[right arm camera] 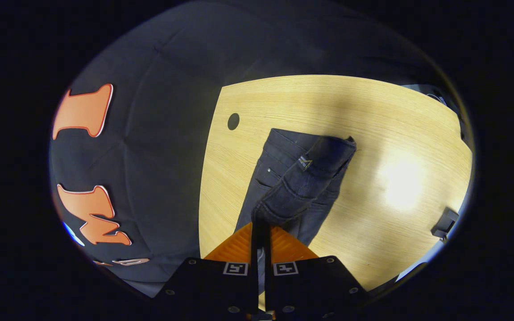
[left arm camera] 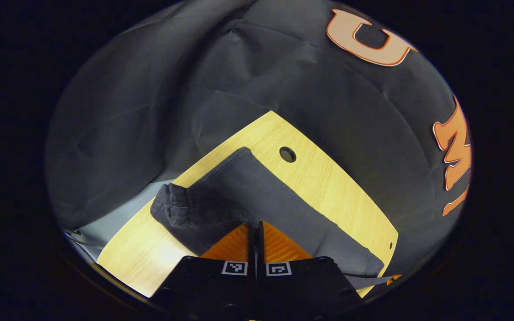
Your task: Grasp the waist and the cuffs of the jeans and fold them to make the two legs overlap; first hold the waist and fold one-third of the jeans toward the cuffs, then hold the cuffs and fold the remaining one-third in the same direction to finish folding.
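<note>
1. The left gripper (left arm camera: 255, 227), nearest in its own view, has its fingers drawn together on the dark cloth of the jeans (left arm camera: 257, 196). Cloth runs right into the slit between them, so I judge it pinched on the fabric near the cuffs (left arm camera: 174, 207).

2. In the right gripper view, the right gripper (right arm camera: 260, 228) is likewise closed, with a raised fold of the jeans (right arm camera: 299, 187) rising out of the pinch. The waist (right arm camera: 328, 151) end, with its pocket and small label, hangs lifted over the flat part.

3. The jeans lie on the table (left arm camera: 328, 178), legs already one over the other as far as I can tell, running in a long strip toward the cable hole (left arm camera: 287, 154).

4. The step in hand looks like a fold along the length: which third it is cannot be settled from these views.

5. To do it well, keep both pinches tight and carry the two corners at the same height and pace, so the edge stays straight and the layers do not slide apart.

6. Lift only enough for the cloth to clear the layer beneath; too high and the hanging part drags and skews the strip.

7. Lay the edge down square to the strip's long sides, then let go only once the cloth rests flat.

8. Farther off, the table (right arm camera: 373, 111) has bare room to the side; keep the strip away from its edge by the booth wall (left arm camera: 150, 89).
</note>
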Demonstrator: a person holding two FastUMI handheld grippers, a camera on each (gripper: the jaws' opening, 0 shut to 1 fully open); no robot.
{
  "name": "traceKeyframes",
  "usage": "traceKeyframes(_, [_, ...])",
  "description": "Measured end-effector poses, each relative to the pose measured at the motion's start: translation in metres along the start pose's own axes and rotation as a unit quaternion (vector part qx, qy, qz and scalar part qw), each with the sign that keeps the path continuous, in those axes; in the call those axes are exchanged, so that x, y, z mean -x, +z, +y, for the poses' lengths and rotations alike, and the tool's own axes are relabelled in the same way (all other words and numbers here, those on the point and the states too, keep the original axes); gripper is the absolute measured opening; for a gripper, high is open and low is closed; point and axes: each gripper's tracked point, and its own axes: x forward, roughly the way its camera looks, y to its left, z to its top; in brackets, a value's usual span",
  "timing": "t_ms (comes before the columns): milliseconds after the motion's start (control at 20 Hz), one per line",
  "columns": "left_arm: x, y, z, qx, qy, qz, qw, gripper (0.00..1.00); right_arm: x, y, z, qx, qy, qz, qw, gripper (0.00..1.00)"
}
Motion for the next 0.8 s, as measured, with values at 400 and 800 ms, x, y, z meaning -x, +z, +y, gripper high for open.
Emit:
traceKeyframes(400, [-0.042, 0.023, -0.019, -0.023, 0.011, 0.006, 1.000, 0.01, -0.048, 0.018, -0.004, -0.015, -0.022, 0.007, 1.000, 0.06])
traceKeyframes(800, [-0.056, 0.027, -0.025, -0.041, 0.050, -0.003, 0.998, 0.02, -0.084, 0.028, 0.006, -0.072, -0.040, 0.026, 0.996, 0.06])
